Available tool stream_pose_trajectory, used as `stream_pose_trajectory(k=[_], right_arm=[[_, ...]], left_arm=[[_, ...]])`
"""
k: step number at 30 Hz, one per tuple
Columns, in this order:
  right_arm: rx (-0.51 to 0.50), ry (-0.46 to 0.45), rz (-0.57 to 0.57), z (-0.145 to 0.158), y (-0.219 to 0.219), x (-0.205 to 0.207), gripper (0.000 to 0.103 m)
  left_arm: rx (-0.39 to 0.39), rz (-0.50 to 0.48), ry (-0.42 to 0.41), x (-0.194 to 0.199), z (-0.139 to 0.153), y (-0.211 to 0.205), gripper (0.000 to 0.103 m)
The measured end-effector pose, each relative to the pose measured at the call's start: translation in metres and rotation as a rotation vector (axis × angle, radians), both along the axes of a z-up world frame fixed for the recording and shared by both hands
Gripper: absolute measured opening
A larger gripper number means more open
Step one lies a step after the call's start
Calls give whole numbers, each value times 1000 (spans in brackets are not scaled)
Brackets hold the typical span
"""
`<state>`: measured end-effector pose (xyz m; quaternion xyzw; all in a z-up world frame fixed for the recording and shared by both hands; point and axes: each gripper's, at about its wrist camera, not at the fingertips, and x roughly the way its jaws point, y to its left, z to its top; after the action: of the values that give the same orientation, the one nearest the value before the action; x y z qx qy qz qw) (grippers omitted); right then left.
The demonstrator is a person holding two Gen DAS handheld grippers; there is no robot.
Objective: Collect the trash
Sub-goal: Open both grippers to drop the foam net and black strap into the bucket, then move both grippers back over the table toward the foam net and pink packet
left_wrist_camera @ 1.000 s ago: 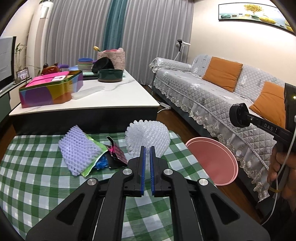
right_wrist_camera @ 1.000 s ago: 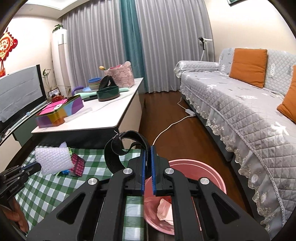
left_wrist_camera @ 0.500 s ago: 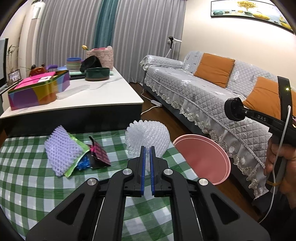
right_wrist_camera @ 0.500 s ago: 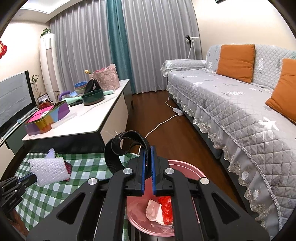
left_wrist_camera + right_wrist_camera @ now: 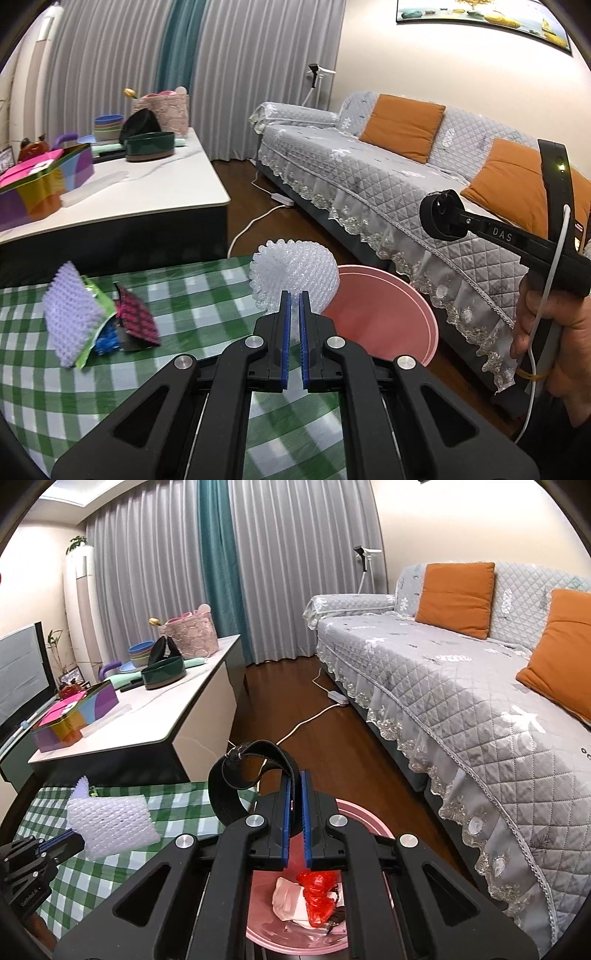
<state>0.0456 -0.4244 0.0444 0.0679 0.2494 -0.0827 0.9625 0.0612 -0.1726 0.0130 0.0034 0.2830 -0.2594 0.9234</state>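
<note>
One marking: "DAS" | on right gripper (image 5: 441, 221) | grips black strap (image 5: 236, 775)

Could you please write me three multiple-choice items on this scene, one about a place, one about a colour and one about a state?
1. Where is the red wrapper?
A. in the basin
B. on the sofa
C. on the white table

2. What colour are the sofa cushions?
A. blue
B. orange
C. black

3. What is the left gripper doing?
A. open and empty
B. shut on the foam net
C. shut on a strap

Key: 1 A, it lies among scraps inside the pink basin; 2 B, both show orange; 3 B, its jaws pinch the white net.
</note>
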Motion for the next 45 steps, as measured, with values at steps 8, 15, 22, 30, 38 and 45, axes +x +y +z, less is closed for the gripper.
stream_pose_trajectory(k=[8, 15, 22, 30, 38, 45], right_arm=[[-1, 33, -29, -13, -16, 5, 6], [13, 51, -44, -21, -27, 11, 6], [53, 62, -68, -26, -36, 14, 40], [67, 52, -56, -23, -30, 15, 50], [78, 28, 23, -12, 4, 18, 50], [88, -2, 114, -2, 47, 22, 50]], left_arm=[[10, -58, 8, 15, -8, -37, 4], [35, -104, 32, 31, -19, -71, 4], [77, -178, 51, 47, -29, -97, 21], [65, -140, 64, 37, -28, -74, 28], [56, -41, 54, 17, -15, -22, 28], [49, 85, 18, -1, 9, 50, 28]])
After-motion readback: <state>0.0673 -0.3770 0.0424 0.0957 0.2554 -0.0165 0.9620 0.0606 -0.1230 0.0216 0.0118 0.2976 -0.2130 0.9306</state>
